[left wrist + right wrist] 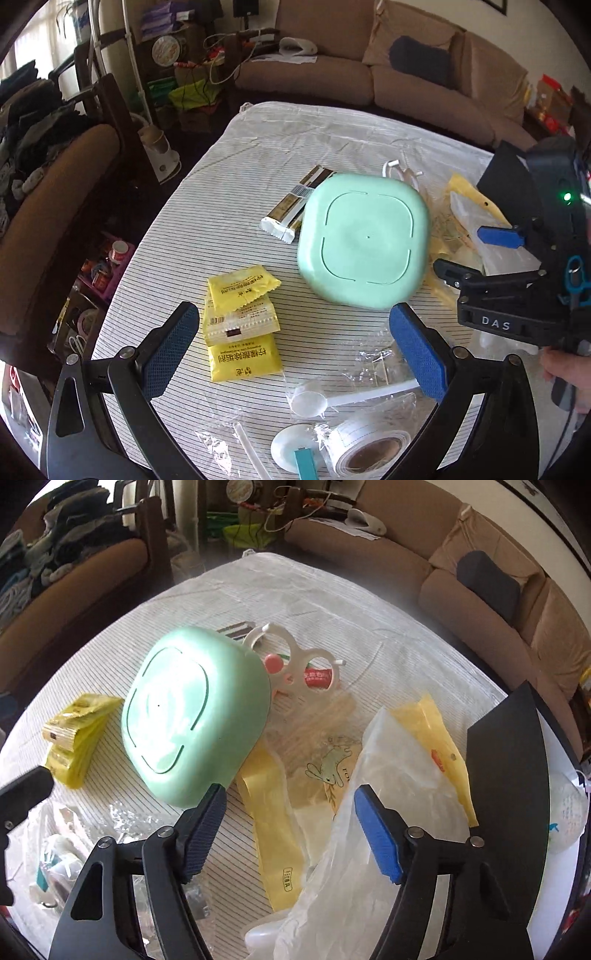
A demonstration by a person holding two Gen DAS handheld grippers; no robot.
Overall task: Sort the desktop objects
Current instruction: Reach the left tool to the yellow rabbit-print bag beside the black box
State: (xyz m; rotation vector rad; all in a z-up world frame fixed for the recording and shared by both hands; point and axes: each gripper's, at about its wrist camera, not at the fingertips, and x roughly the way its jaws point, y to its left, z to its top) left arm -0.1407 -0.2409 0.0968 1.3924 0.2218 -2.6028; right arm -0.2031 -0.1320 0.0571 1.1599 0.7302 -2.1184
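A mint-green square container (364, 245) lies upside down and tilted in the middle of the striped table; it also shows in the right wrist view (195, 712). Yellow sachets (240, 325) lie stacked left of it. My left gripper (291, 350) is open and empty above the sachets and a wrapped white spoon (332, 398). My right gripper (290, 834) is open and empty over yellow and clear plastic bags (369, 794), its left finger close to the container's near edge. It shows at the right of the left wrist view (476, 251).
A brown-white snack bar (295, 203) lies behind the container. A white ring-shaped holder (299, 664) with red parts lies beyond it. A label roll (365, 446) and wrapped items lie at the near edge. A black stand (506, 775) is at the right. Chairs and sofa surround the table.
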